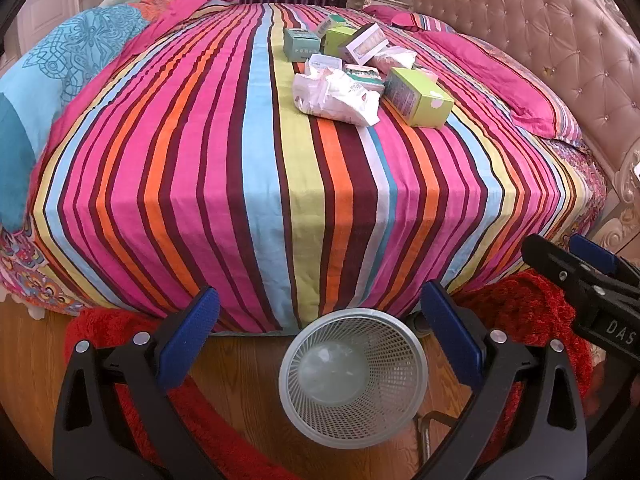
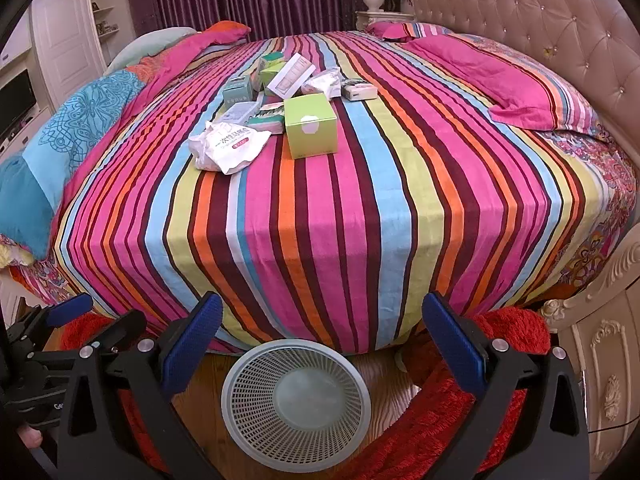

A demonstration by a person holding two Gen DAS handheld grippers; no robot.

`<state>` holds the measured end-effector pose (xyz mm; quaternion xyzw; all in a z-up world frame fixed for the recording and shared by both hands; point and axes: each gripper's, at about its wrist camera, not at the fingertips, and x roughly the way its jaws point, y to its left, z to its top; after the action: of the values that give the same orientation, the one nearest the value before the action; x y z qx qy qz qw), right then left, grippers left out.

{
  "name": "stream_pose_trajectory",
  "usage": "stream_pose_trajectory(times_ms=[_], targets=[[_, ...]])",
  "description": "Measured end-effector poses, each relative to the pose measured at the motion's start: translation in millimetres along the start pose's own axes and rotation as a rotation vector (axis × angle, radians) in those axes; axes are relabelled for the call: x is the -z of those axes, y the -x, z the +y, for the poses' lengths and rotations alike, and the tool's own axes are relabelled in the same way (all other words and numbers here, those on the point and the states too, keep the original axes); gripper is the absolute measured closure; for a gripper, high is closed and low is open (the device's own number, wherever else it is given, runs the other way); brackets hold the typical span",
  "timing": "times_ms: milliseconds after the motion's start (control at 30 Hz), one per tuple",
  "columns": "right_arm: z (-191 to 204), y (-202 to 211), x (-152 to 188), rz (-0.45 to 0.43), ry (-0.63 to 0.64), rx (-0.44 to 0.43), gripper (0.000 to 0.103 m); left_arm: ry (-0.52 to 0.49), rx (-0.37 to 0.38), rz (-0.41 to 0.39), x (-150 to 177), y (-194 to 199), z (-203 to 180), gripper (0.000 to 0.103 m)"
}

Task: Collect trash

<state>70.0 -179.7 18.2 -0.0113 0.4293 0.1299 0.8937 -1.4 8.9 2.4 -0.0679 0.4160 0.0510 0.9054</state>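
A pile of trash lies on the striped bed (image 1: 256,208): a crumpled white wrapper (image 1: 336,94) (image 2: 228,146), a green box (image 1: 420,96) (image 2: 310,126), a teal box (image 1: 301,43) (image 2: 238,90) and several other small boxes and packets. A white mesh waste basket (image 1: 354,376) (image 2: 296,400) stands empty on the floor at the foot of the bed. My left gripper (image 1: 320,332) is open and empty above the basket. My right gripper (image 2: 320,340) is open and empty too, beside the left; it shows at the right of the left wrist view (image 1: 568,264).
A red shaggy rug (image 2: 500,360) lies on the wooden floor around the basket. Pink pillows (image 2: 516,80) and a tufted headboard (image 2: 520,12) are at the right. A blue patterned quilt (image 2: 68,132) is bunched on the left.
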Motion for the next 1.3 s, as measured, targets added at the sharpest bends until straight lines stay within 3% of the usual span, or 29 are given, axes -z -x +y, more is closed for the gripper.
stream_pose_trajectory(times_ms=[233, 533, 900, 1300], targets=[[-3, -9, 2, 0.026, -0.010, 0.006, 0.007, 0.017, -0.009, 0.075, 4, -12, 5, 0.006], [-3, -18, -3, 0.013, -0.003, -0.011, 0.007, 0.031, -0.020, 0.096, 1, -24, 13, 0.006], [-13, -46, -26, 0.026, -0.023, -0.043, 0.007, 0.075, -0.029, 0.093, -32, -43, 26, 0.006], [-18, -65, -52, 0.026, -0.026, -0.071, 0.007, 0.106, 0.017, 0.076, -68, -68, 24, 0.006]])
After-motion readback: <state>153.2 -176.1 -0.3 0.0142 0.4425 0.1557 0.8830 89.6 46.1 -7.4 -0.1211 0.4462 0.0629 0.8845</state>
